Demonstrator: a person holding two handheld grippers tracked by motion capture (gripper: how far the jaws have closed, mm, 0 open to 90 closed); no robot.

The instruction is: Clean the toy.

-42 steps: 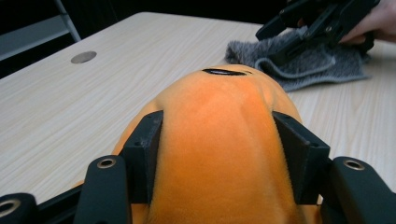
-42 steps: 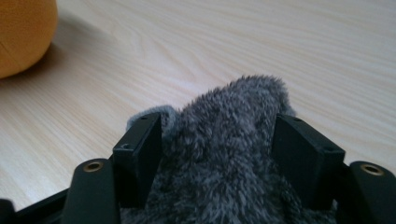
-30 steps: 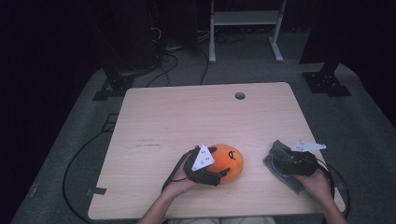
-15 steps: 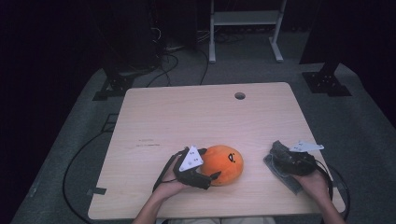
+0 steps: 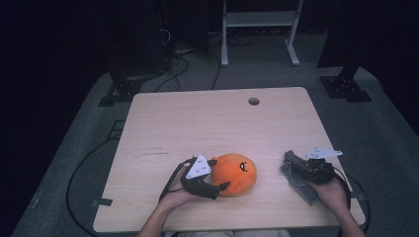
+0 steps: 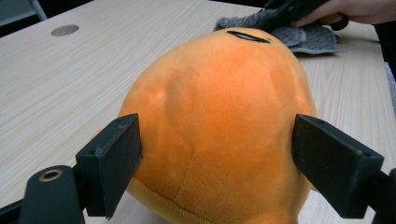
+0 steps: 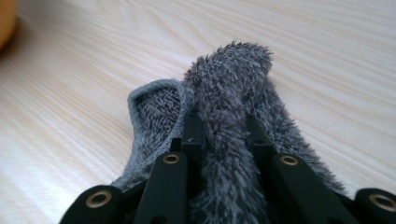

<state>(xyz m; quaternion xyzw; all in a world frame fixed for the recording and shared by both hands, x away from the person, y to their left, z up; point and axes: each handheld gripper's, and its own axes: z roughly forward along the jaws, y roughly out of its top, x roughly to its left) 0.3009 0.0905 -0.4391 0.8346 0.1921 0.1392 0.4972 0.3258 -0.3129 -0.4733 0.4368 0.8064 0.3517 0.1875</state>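
Note:
An orange plush toy (image 5: 240, 173) (image 6: 215, 107) lies on the wooden table (image 5: 207, 123) near the front edge. My left gripper (image 5: 220, 174) (image 6: 215, 154) straddles its left end. Its jaws have just been closing, and both pads now touch the toy's sides. At the front right lies a grey fluffy cloth (image 5: 296, 183) (image 7: 229, 74). My right gripper (image 5: 291, 161) (image 7: 222, 122) has just closed and is shut on a raised fold of that cloth. The right hand and the cloth also appear at the top of the left gripper view.
A round cable hole (image 5: 254, 101) sits near the table's far edge. The far half of the table is bare wood. A cable (image 5: 84, 163) runs across the carpet on the left, and a white stand (image 5: 259, 29) rises behind the table.
My left gripper has slid left along the plush toy, uncovering more of its top. The right hand has stayed over the cloth.

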